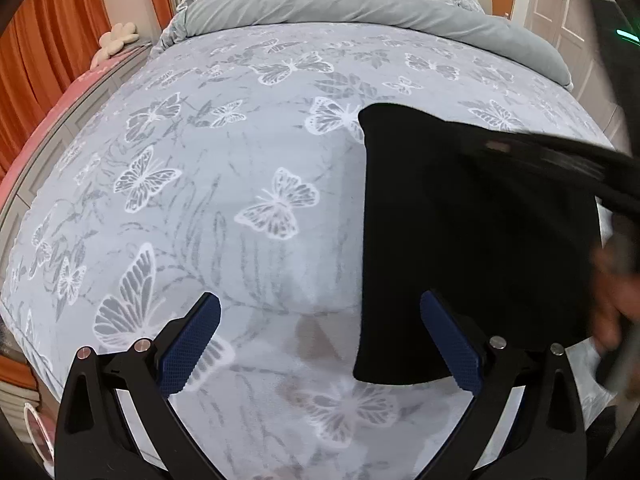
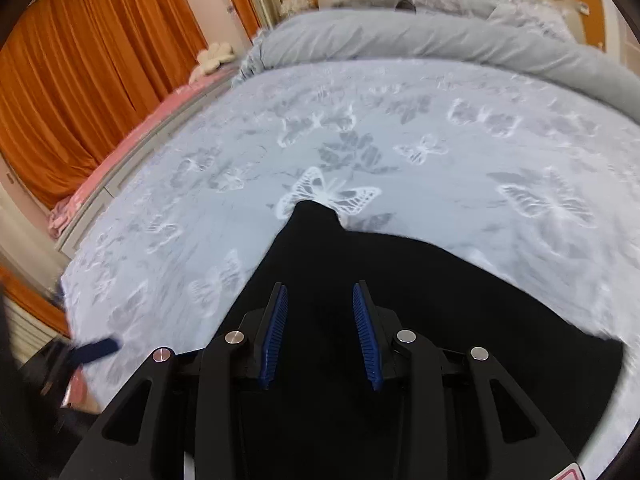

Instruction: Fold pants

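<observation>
The bed (image 1: 240,184) fills both views, covered in a pale grey butterfly-print spread, with a rolled grey duvet (image 1: 360,4) along the top of the frame and orange curtains (image 2: 92,80) at the upper left. The black pants (image 1: 472,248) lie folded on the bed at the right of the left wrist view — in the right wrist view they spread across the lower centre. The left tool (image 1: 320,344) stands wide, nothing between its blue pads. The right tool (image 2: 320,332) is narrower, open over the pants without pinching them.
</observation>
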Demonstrator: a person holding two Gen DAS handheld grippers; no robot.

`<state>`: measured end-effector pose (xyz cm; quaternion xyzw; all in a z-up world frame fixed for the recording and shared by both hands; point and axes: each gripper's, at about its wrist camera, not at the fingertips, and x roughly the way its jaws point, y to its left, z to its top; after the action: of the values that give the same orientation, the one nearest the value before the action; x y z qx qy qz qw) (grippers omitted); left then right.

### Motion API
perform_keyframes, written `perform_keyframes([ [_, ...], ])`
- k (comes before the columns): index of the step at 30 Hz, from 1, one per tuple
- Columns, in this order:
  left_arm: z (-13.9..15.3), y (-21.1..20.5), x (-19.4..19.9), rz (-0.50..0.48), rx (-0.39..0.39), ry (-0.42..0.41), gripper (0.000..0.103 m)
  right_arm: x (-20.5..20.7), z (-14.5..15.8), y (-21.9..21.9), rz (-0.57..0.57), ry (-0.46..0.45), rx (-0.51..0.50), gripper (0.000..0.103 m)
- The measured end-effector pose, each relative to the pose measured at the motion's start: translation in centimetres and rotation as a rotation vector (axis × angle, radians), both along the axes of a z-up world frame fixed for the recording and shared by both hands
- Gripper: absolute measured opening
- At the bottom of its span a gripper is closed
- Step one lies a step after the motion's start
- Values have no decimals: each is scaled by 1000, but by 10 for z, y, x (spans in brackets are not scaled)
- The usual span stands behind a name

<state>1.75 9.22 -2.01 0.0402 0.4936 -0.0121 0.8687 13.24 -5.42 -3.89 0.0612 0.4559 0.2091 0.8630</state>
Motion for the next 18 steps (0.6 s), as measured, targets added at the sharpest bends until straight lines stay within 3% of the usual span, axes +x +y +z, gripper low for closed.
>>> perform_keyframes([
  [2,-4,-2,1,-9,16,2,98,24,-32,-5,-24,61,7,29],
  [3,-4,-2,2,-8,16,-3,98,34,-40,-15,-50,63,72,29],
  [4,-5,-3,2,-12,11,-6,98,41,-39,-24,-88,86,114,26],
  [5,-5,-4,3,-19,15,1,98,43,-32,-28,-136,87,99,17],
  [7,-6,-6,3,-31,26,3,98,38,-16,-30,-159,56,75,20],
  [9,-4,-7,3,-36,19,2,98,31,-4,-30,-134,34,111,21],
  [10,-3,-8,3,-40,10,2,98,30,-6,-28,-122,25,83,21],
  [12,-1,-10,3,-42,8,-2,98,31,-31,-24,-113,60,-71,14],
  [13,-1,-11,3,-39,11,-4,98,29,-39,-33,-132,75,-43,13],
  [14,-1,-12,2,-40,9,-4,98,27,-35,-40,-154,74,-2,15],
  [16,0,-14,0,-43,6,-5,98,12,-10,-51,-186,50,-14,24],
  [18,1,-17,-2,-53,8,-11,98,-12,12,-61,-170,0,-33,25],
])
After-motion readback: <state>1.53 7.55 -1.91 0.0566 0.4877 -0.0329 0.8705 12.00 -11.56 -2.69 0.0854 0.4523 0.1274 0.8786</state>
